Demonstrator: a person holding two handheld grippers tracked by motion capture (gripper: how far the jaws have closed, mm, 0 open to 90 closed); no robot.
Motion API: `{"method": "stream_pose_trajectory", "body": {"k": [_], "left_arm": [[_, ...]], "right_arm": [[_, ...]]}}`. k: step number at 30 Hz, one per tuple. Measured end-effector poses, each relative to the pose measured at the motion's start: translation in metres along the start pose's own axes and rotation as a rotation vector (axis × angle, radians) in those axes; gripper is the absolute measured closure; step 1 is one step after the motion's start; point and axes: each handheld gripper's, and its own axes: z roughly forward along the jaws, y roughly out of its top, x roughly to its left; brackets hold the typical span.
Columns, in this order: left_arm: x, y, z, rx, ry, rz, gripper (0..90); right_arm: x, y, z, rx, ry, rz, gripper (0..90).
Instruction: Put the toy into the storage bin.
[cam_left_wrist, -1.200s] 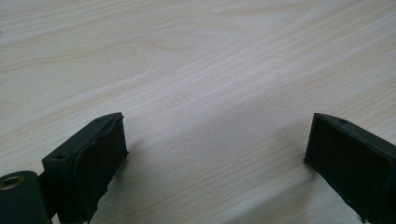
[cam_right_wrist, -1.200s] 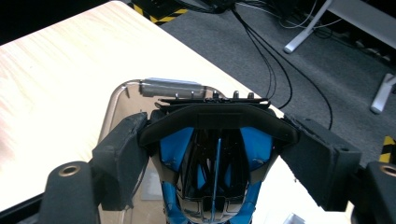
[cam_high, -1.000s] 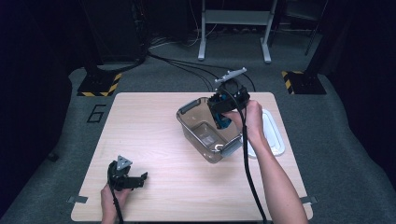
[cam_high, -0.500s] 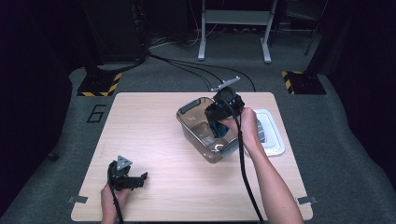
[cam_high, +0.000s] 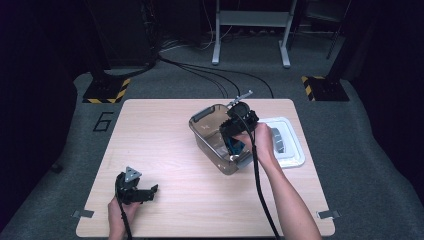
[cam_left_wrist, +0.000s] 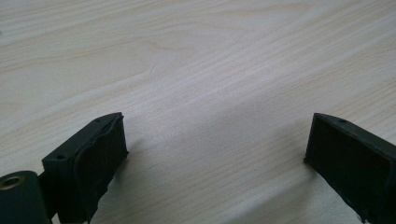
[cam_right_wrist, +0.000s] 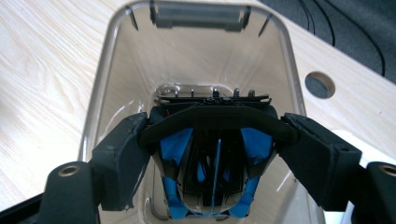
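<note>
My right gripper (cam_high: 233, 141) points down into a clear plastic container (cam_high: 206, 131) at the table's middle right. Its jaws are shut on a shiny black and blue object (cam_right_wrist: 212, 184), gripped by its sides. In the right gripper view my right gripper (cam_right_wrist: 212, 149) holds the object inside the container (cam_right_wrist: 196, 56), above its bottom. A patch of the object's blue (cam_high: 236, 146) shows through the container's wall. My left gripper (cam_high: 149, 191) rests on the wood at the front left. In the left gripper view my left gripper (cam_left_wrist: 215, 156) stands open over bare wood.
A white lid (cam_high: 292, 152) lies flat just right of the container. The container has a grey handle (cam_right_wrist: 198, 17) at its far end. A round hole (cam_right_wrist: 320, 85) sits in the table (cam_high: 165, 150) beyond it. Cables run across the floor behind.
My right gripper has come down with the black and blue object, from above the rim into the container. The left gripper has stayed where it was.
</note>
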Motion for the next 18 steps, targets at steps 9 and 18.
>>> {"method": "stream_pose_trajectory", "body": {"k": [9, 18], "left_arm": [[0.000, 0.000, 0.000, 0.000, 0.000, 0.000, 5.0], [0.000, 0.000, 0.000, 0.000, 0.000, 0.000, 5.0]], "right_arm": [[0.002, -0.013, 0.012, 0.031, 0.004, 0.028, 23.7], [0.004, -0.028, 0.017, 0.058, 0.016, 0.037, 23.8]]}}
